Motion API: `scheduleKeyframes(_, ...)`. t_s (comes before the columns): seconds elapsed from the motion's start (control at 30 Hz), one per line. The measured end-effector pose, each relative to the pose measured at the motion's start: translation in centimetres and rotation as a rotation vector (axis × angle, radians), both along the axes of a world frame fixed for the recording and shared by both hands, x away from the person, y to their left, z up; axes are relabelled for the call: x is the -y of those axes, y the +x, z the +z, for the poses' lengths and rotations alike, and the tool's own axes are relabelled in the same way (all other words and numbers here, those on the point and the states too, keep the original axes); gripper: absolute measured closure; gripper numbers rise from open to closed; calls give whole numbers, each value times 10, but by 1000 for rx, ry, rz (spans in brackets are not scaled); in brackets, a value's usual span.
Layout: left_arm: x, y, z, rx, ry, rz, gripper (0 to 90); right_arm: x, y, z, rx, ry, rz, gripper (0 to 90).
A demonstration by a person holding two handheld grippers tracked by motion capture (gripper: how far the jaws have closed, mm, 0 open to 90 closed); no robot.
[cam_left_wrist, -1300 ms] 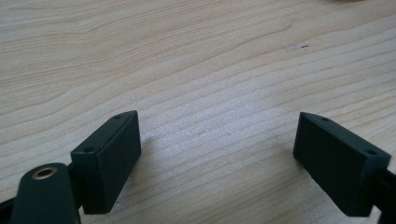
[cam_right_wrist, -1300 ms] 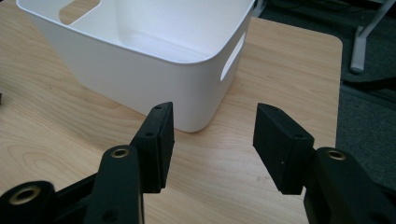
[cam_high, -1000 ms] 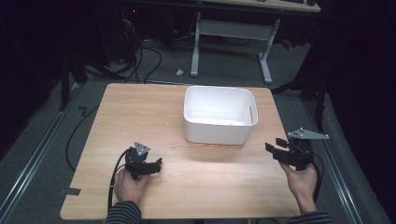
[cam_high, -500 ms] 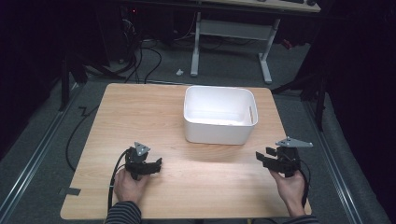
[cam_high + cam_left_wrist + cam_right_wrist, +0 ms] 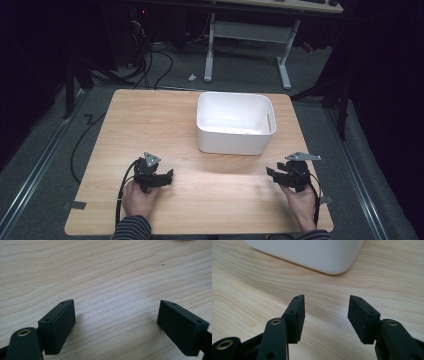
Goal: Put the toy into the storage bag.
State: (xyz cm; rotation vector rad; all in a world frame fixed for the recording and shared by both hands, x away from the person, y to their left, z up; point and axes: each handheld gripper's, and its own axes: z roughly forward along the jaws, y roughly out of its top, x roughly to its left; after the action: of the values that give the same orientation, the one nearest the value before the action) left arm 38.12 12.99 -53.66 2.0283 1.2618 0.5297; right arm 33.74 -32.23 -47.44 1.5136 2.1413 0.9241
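A white plastic tub (image 5: 235,122) stands on the wooden table (image 5: 150,120), towards its far right. My left gripper (image 5: 159,176) rests low over the table near the front left, held by a hand, its jaws wide apart over bare wood (image 5: 117,312). My right gripper (image 5: 280,175) sits near the front right, just in front of the tub's right corner. Its jaws are open with nothing between them (image 5: 325,312), and the tub's rounded corner (image 5: 332,257) lies straight ahead.
The table's front edge runs just behind both hands. Beyond the table lie a grey floor, loose cables (image 5: 150,65) and a white desk frame (image 5: 250,35). A metal rail (image 5: 40,165) runs along the left side.
My right gripper has moved down and in from the table's right edge to rest low over the table. The left gripper has stayed put.
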Motion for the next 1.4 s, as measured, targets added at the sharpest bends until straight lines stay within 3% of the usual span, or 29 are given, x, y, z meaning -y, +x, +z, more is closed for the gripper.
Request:
scheduleKeyframes(0.23,0,0,0,0,0,0,152,-2,5,-16,-15,-13,-7,477)
scheduleKeyframes(0.6,0,0,0,0,0,0,152,-3,9,-28,-37,-3,-25,476)
scheduleKeyframes(1.23,0,0,0,0,0,0,152,-7,16,-42,-11,-44,-50,432)
scheduleKeyframes(1.4,0,0,0,0,0,0,152,-9,19,-48,0,-77,-47,396)
